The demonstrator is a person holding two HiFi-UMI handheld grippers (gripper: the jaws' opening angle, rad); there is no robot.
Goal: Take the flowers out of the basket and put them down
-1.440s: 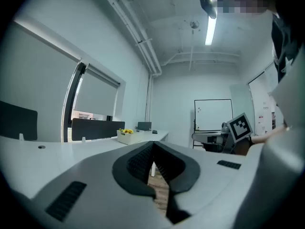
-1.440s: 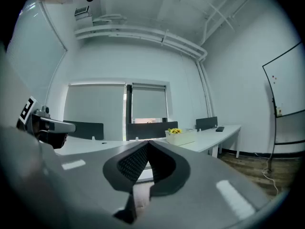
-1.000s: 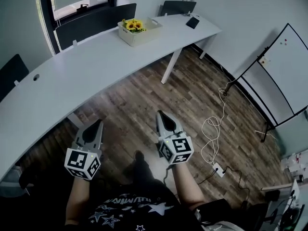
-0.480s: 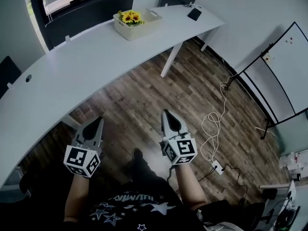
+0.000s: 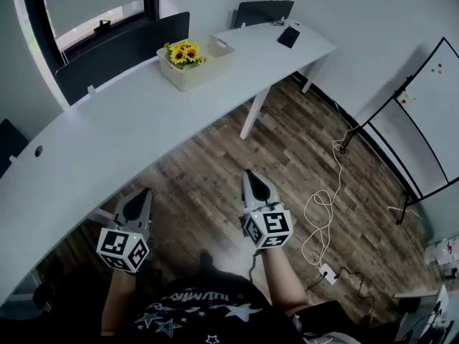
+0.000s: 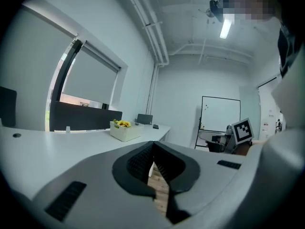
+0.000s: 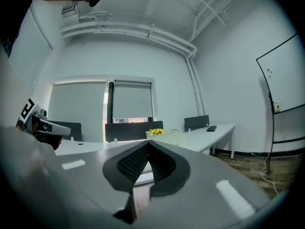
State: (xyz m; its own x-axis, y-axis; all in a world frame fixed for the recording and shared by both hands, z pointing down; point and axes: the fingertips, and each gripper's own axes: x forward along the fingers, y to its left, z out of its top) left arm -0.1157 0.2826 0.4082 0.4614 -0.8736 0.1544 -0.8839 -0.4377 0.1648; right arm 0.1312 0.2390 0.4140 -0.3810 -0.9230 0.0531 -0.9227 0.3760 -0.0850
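Head view, flowers (image 5: 183, 51): yellow blooms, in the left end of the basket (image 5: 192, 79).
Head view, basket: pale, rectangular, on the long curved white desk (image 5: 107, 131), toward its far side.
Head view, left gripper (image 5: 140, 190): held low over the wooden floor (image 5: 287, 145) beside the desk's near edge, well apart from the basket.
Head view, right gripper (image 5: 249, 172): held over the floor alongside the left one, pointing toward the desk.
Head view, surroundings: a whiteboard (image 5: 423, 120) stands at the right and a pale cable (image 5: 318, 213) lies looped on the floor.
Left gripper view, fingers: clenched, the black pads meeting at the tips with nothing between them (only floor shows through the gap below).
Left gripper view, flowers: far off on the desk, in the basket.
Left gripper view, right gripper: its marker cube shows at the right, in front of the whiteboard.
Right gripper view, fingers: clenched tip to tip, gripping nothing.
Right gripper view, flowers: small, straight beyond the tips, in the basket on the desk.
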